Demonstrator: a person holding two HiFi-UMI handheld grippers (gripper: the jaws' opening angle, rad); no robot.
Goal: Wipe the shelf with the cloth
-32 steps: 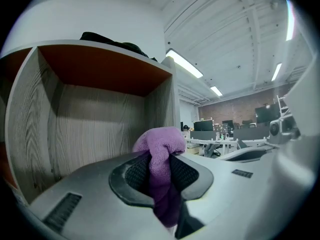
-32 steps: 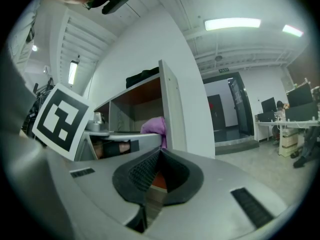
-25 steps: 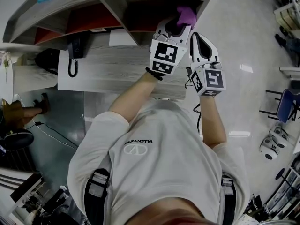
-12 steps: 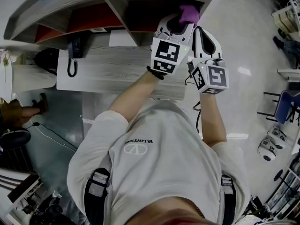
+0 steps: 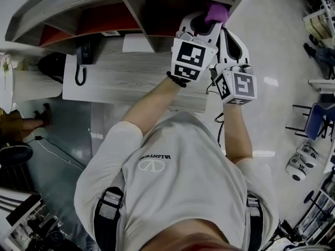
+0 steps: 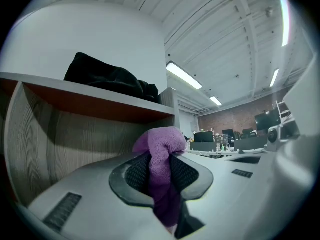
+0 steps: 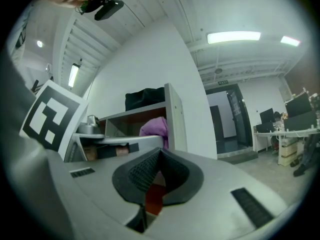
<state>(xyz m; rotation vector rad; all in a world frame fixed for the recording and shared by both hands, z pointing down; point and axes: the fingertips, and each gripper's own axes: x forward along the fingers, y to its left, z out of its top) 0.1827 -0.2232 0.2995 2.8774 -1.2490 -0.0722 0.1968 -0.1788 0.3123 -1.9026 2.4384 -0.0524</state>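
Here, left hand-held gripper (image 6: 161, 176) pinching purple cloth (image 6: 160, 144), black bag (image 6: 110, 76) atop shelf (image 6: 100, 101)

Cloth (image 6: 161, 146): fuzzy purple fabric, matt. Shelf (image 6: 75, 134): wood-grain laminate, matt. Left tongs (image 6: 161, 159): smooth grey plastic w/ ribbed black rubbery pads (image 6: 136, 173).

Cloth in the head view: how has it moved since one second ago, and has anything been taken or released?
The left gripper carried the cloth slightly up and right in the head view, toward the shelf's right compartment; the right gripper drifted along beside it. Nothing was taken or released: the left stays shut on the cloth, the right shut and empty. The desk is unmoved.
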